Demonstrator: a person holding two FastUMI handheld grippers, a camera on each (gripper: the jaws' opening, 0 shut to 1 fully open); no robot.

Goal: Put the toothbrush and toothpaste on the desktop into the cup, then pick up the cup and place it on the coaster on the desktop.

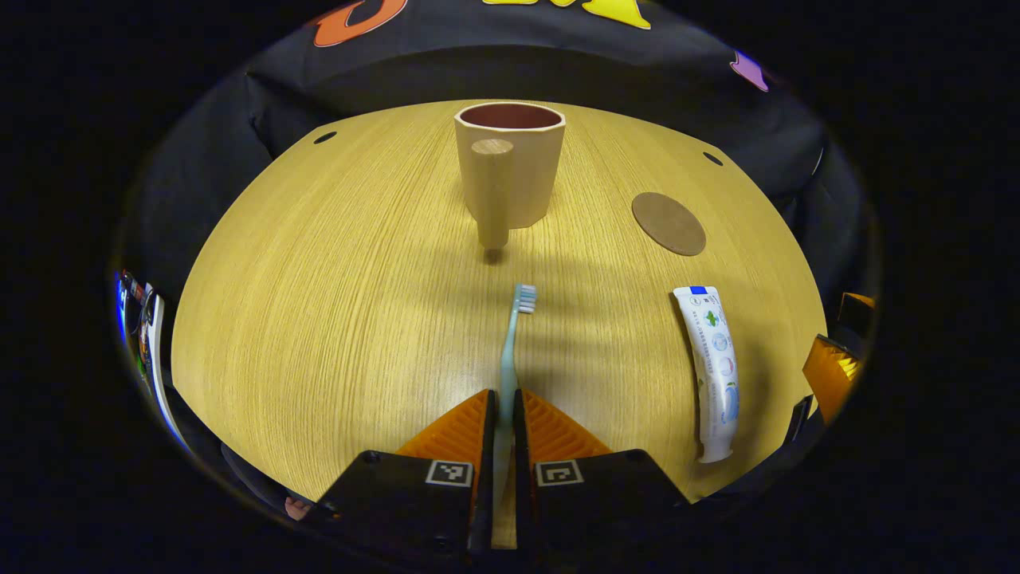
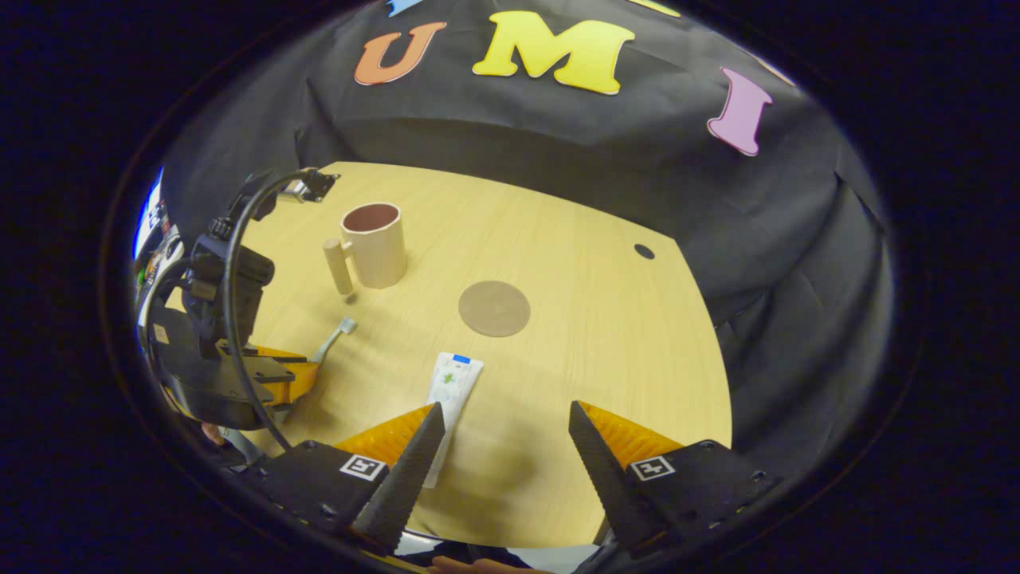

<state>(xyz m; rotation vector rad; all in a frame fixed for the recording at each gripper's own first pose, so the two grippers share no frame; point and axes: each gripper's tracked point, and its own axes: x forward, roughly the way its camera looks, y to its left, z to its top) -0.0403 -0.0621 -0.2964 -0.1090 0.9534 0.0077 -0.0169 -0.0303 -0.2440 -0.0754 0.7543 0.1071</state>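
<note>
In the left gripper view, the left gripper [image 1: 504,406] has its two fingers drawn narrow around the handle of a pale blue-green plastic toothbrush [image 1: 510,351], one finger on each side of the handle and apparently pressing it. The brush runs straight ahead from between the fingertips, its bristled head pointing away over the light wood-grain desktop [image 1: 319,319]; whether it is lifted or resting on the wood cannot be told. Straight beyond the brush head, well apart from it, stands a beige faceted cup [image 1: 510,163] with a dark reddish inside and a peg-shaped handle turned toward the fingers. Ahead and to the right of the fingers lies a flat round brown coaster [image 1: 668,223], bare, just beside the cup. To the right of the fingers lies a white toothpaste tube [image 1: 712,371] with a blue cap, flat on the desktop. In the right gripper view, the right gripper [image 2: 502,434] hovers with its fingers spread wide and nothing between them; the toothpaste tube lies just ahead of its left finger, with the coaster farther ahead and the cup beyond to the left. The step in hand appears to be picking up the toothbrush, the first item. The next move calls for raising the brush, carrying it forward above the cup's rim, tipping it upright, and releasing it inside.
</note>
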